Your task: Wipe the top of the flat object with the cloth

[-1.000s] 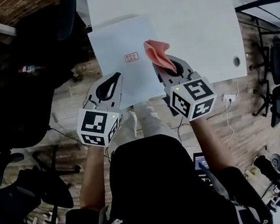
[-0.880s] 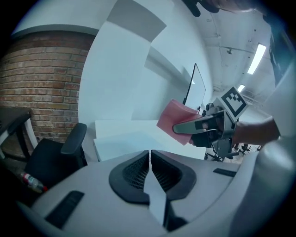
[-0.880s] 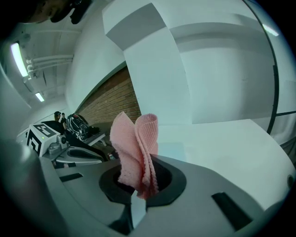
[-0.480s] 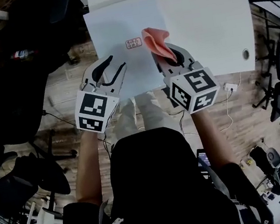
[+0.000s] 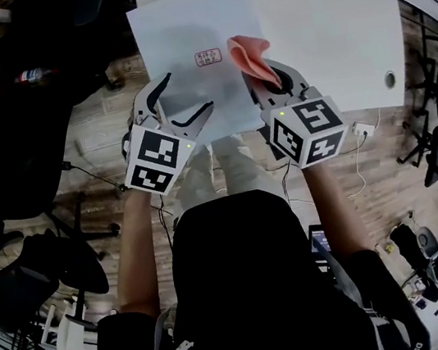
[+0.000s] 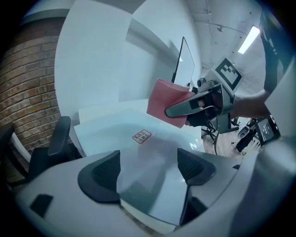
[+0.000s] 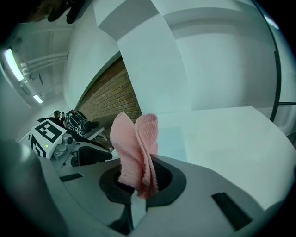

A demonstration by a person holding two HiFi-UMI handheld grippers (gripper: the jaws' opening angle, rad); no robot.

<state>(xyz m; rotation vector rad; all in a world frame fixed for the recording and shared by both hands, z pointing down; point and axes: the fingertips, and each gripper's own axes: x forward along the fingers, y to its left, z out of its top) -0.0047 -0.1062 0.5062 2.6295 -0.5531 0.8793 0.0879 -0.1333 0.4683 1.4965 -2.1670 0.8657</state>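
Note:
The flat object (image 5: pixel 187 34) is a pale board with a small red label (image 5: pixel 208 57). It lies on the white table (image 5: pixel 326 19), and its near end juts over the table's edge. My left gripper (image 5: pixel 184 98) is opening; the board's near corner (image 6: pixel 138 152) lies between its pads (image 6: pixel 99 176), which do not press on it. My right gripper (image 5: pixel 271 86) is shut on a folded pink cloth (image 5: pixel 250 55) at the board's right edge. The cloth (image 7: pixel 136 148) sticks up from its jaws.
Black office chairs (image 5: pixel 24 153) stand on the wooden floor to the left, with a bottle (image 5: pixel 29 76) beyond them. A round cable grommet (image 5: pixel 390 79) sits near the table's right front. Cables and a plug (image 5: pixel 361 131) lie on the floor at the right.
My left gripper's jaws went from shut to wide apart around the board's near corner. Both grippers sit a little further forward over the board, and the cloth stays held.

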